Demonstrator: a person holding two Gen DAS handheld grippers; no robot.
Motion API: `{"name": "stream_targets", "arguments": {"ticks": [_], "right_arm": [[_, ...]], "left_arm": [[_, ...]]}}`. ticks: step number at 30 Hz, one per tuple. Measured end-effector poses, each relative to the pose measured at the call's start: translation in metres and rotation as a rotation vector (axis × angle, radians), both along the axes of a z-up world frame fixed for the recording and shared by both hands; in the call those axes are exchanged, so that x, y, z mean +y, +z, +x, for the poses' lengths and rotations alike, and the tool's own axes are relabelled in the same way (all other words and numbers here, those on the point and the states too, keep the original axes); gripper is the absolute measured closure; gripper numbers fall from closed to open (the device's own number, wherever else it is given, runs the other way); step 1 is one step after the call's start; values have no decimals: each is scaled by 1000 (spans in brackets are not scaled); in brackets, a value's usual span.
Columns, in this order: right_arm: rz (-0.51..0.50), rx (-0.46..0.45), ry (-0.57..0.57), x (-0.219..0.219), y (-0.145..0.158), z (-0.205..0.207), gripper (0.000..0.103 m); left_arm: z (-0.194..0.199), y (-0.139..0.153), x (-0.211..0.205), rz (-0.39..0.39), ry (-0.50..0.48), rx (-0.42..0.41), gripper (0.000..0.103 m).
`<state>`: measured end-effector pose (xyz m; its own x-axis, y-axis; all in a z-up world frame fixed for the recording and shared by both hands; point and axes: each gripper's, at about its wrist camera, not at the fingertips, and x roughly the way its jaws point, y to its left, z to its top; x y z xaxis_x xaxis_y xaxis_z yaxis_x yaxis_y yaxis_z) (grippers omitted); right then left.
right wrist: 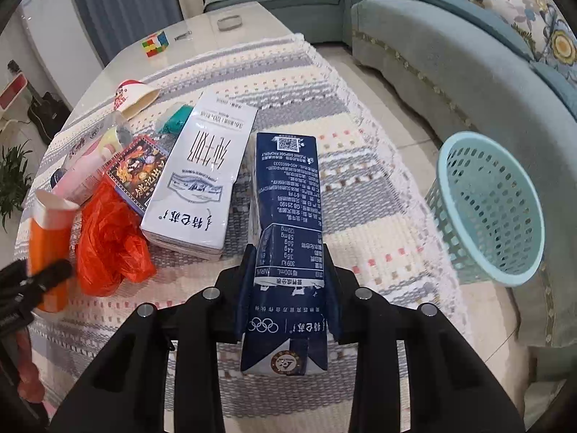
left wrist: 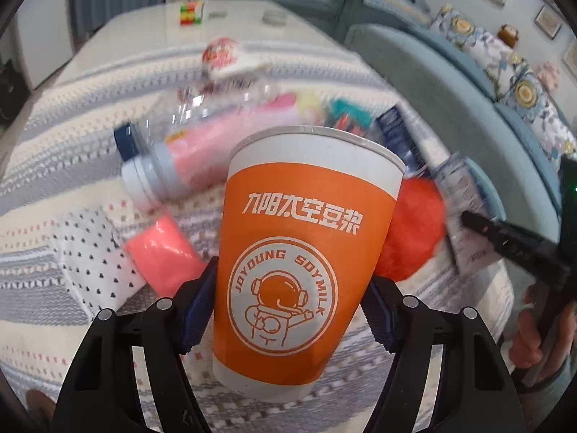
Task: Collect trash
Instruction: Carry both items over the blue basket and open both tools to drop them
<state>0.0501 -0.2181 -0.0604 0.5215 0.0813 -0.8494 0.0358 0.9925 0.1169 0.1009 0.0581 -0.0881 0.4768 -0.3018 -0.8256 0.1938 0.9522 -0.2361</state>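
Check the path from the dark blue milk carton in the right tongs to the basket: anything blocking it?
Nothing visible: the dark blue milk carton and the light blue plastic basket have only bare knitted tablecloth between them.

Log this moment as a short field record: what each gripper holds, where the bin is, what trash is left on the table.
left gripper: shut on orange paper cup, upright
right gripper: shut on dark blue milk carton
bin: light blue mesh basket, off the table's right edge, nothing visible inside
left on table: white milk carton, red plastic bag, snack packet, plastic bottle
surface: knitted tablecloth
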Motion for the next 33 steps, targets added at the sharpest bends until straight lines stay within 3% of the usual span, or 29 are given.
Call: {"name": "stream_targets", "arguments": {"ticks": [6, 11, 17, 21, 26, 30, 33], "right_arm": [[-3, -113, -28, -28, 39, -10, 73], [-21, -201, -97, -78, 77, -13, 73], [-81, -225, -242, -158, 88, -7, 73], [-97, -172, -355, -210, 65, -2, 73], [-67, -68, -445, -259, 17, 5, 73], [-23, -5, -486, -285, -21, 12, 73], [-8, 28, -510, -297, -44, 16, 72]], "left_arm": [[-8, 65, -44, -6, -57, -148, 34], [9, 112, -116, -51, -158, -238, 34], [26, 130, -226, -78, -304, -281, 33], [41, 111, -294, -101, -399, -215, 33], [73, 52, -371, -106, -487, -67, 33], [91, 2, -407, -74, -509, 19, 33], [105, -25, -420, -95, -505, 69, 32]]}}
